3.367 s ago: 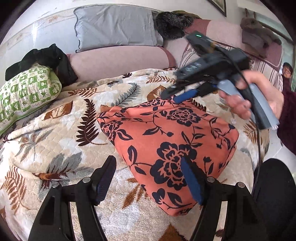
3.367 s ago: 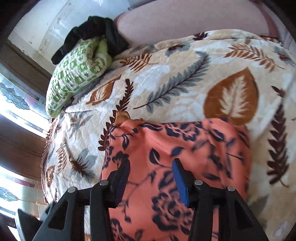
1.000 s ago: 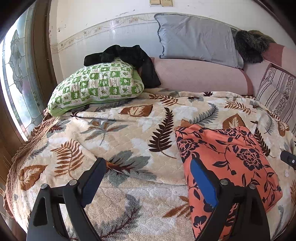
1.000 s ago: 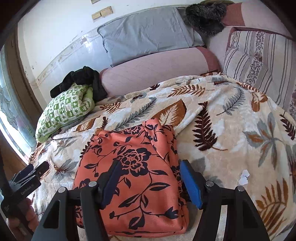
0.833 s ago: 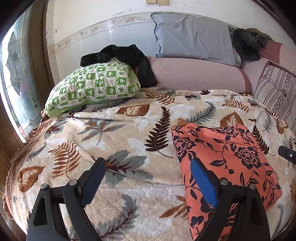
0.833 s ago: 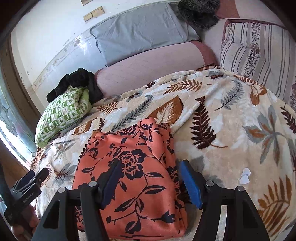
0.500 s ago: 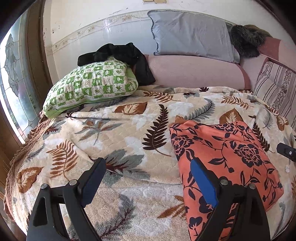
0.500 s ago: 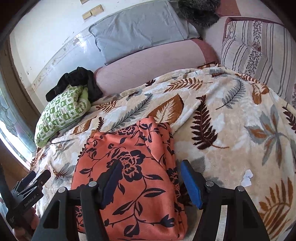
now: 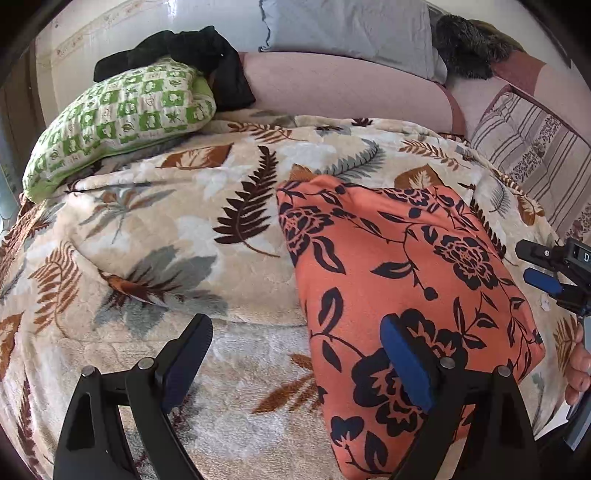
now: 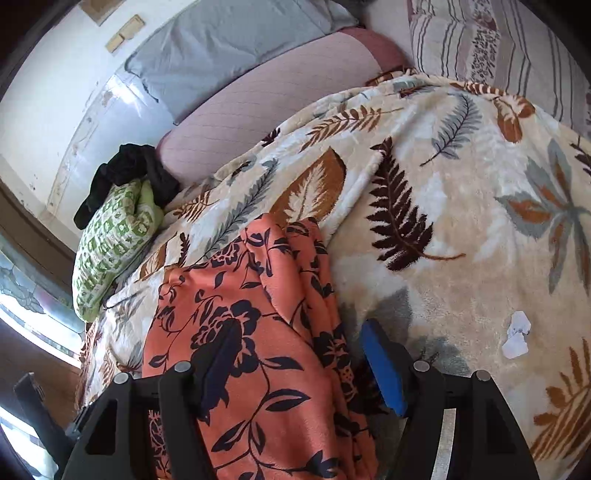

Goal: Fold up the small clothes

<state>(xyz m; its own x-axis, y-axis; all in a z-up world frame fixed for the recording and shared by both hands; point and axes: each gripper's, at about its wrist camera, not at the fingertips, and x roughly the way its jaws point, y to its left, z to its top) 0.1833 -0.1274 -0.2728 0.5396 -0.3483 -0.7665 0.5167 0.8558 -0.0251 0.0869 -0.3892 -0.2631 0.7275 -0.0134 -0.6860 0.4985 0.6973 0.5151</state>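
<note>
A leaf-patterned blanket (image 9: 155, 236) covers the bed. At the far left a green checked pillow (image 9: 122, 114) lies with a black garment (image 9: 192, 48) draped over its far side. A pink bolster (image 9: 343, 88) runs along the far edge, a grey pillow (image 9: 347, 26) behind it. Far right sits a striped cushion (image 9: 532, 147). A small white scrap (image 10: 517, 339), possibly paper, lies on the blanket at the near right.

One orange floral garment (image 9: 399, 258), two claws, one green pillow (image 9: 122, 114), one grey pillow (image 9: 347, 29), one paper scrap (image 10: 517, 339).

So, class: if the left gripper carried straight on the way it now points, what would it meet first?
Probably the leaf-print blanket, just beside the left edge of the orange floral garment. The left gripper has open jaws straddling that edge, though depth is hard to judge.
</note>
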